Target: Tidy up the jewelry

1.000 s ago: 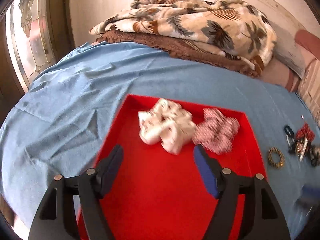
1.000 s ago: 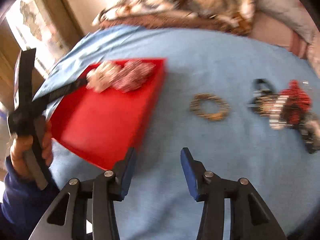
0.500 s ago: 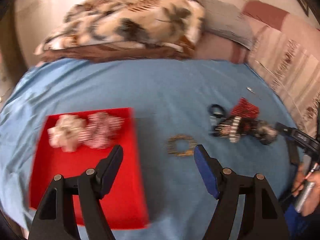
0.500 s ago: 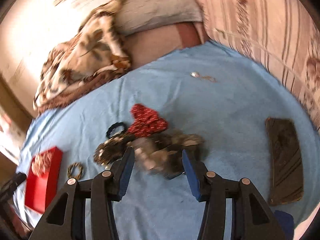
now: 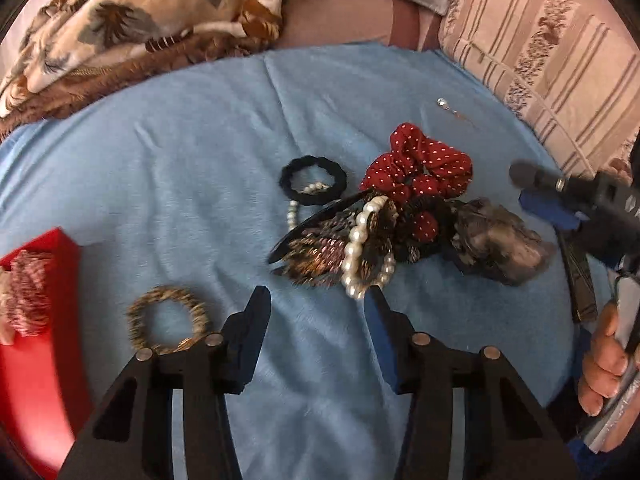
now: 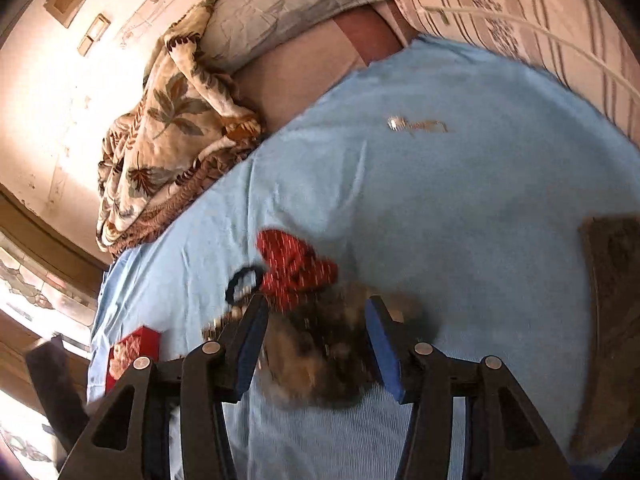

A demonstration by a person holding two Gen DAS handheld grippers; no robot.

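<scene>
While the left claw (image 5: 316, 300) hangs over the blue sheet (image 5: 180, 152) on the bed, its jaws stand partly apart, having just been closing, and nothing lies between them. In the left wrist view the heap of jewelry and hair ties (image 5: 400, 224) sits just beyond the claw's right finger: a pearl bracelet (image 5: 360, 248) lies on top at the near edge, a red dotted scrunchie (image 5: 420, 164) at the far edge, a black hair tie (image 5: 313, 180) touching the heap on the left, and a grey scrunchie (image 5: 500, 244) on the right. A brown braided ring (image 5: 168, 318) lies alone on the sheet, left of the heap and beside the left finger. Further left of the heap stands the red tray (image 5: 36, 360) with a pink scrunchie (image 5: 30, 300) in it. Right of the heap, the right claw (image 5: 532, 188) and a hand (image 5: 604, 364) come in from the edge.

In the right wrist view, blurred, the right claw (image 6: 316, 336) is partly open, its jaws having just been opening, and they straddle the near end of the heap (image 6: 320, 352); I cannot tell whether the pads touch it. The red scrunchie (image 6: 296, 268) lies just beyond the fingers, and the tray (image 6: 140, 344) is well to the left of the heap. A small silver earring (image 6: 416, 125) lies alone on the sheet, far beyond the heap.
</scene>
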